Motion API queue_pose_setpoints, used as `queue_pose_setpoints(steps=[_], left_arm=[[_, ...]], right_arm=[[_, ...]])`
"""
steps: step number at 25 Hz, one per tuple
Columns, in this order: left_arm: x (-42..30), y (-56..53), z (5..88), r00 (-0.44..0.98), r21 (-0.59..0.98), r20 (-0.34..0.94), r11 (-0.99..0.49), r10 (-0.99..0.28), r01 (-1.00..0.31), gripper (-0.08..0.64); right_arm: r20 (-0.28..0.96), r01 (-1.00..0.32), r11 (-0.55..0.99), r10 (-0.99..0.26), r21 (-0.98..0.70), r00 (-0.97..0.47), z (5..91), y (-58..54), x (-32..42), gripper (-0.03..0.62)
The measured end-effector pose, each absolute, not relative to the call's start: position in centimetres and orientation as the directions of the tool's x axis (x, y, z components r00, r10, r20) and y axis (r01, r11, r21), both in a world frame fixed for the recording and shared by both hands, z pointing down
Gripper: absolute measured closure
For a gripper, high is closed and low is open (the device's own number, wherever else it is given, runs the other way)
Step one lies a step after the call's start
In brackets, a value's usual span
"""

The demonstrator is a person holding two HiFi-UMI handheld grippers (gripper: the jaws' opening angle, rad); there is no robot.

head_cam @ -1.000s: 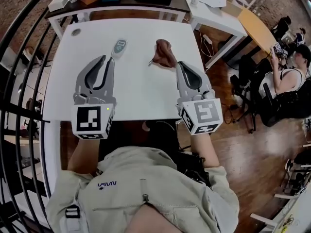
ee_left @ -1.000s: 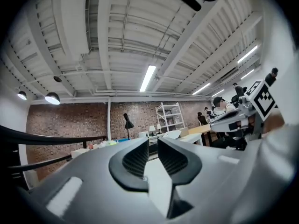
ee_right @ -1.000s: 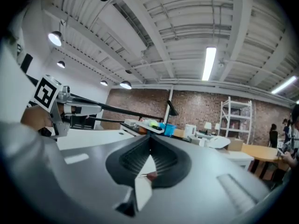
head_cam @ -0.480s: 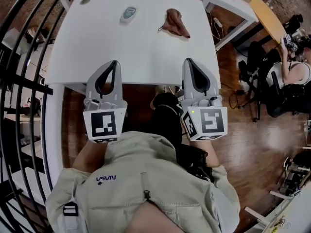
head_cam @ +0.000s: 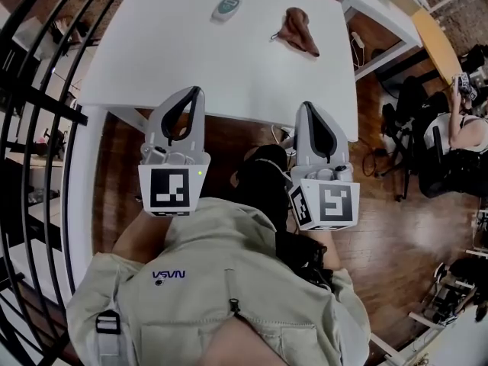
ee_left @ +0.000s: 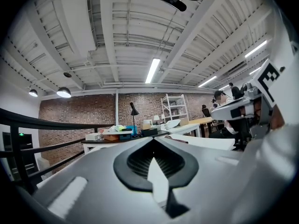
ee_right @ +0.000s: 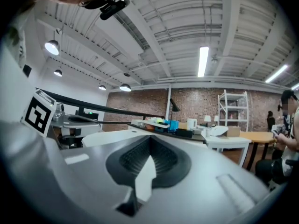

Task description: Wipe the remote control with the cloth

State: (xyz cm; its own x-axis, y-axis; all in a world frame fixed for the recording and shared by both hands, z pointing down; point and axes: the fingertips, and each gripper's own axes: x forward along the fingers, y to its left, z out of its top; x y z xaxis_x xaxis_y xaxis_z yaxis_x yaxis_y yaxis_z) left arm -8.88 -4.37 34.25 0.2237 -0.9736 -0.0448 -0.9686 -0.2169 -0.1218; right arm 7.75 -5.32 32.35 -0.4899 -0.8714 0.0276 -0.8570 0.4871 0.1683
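Observation:
In the head view a small grey remote control (head_cam: pixel 226 7) lies at the far side of the white table (head_cam: pixel 191 67). A crumpled brown cloth (head_cam: pixel 298 31) lies to its right on the same table. My left gripper (head_cam: pixel 197 91) is shut and empty, its tip at the table's near edge. My right gripper (head_cam: pixel 309 107) is also shut and empty, held over the floor just in front of the table. Both point level, well short of the remote and the cloth. In both gripper views the jaws stand closed with nothing between them (ee_left: pixel 152 141) (ee_right: pixel 149 138).
A black railing (head_cam: pixel 38 120) runs down the left. A second white table (head_cam: pixel 381 14) and a wooden one (head_cam: pixel 438 44) stand at the right, with a seated person (head_cam: pixel 461 120) beyond. A cluttered desk (ee_left: pixel 119 134) lies past the white table.
Both grippers have drawn back toward me from over the table to its near edge and sunk lower. The remote and the cloth have stayed where they lay.

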Motion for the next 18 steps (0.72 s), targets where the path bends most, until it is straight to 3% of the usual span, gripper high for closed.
queue_pose_setpoints(steps=[18], left_arm=[[-6.2, -3.6, 36.4, 0.293, -0.162, 0.013, -0.291, -0.956, -0.943, 0.557]], right_arm=[[0.041, -0.847, 0.511, -0.859, 0.15, -0.511, 32.9, -3.7, 9.0, 0.591]])
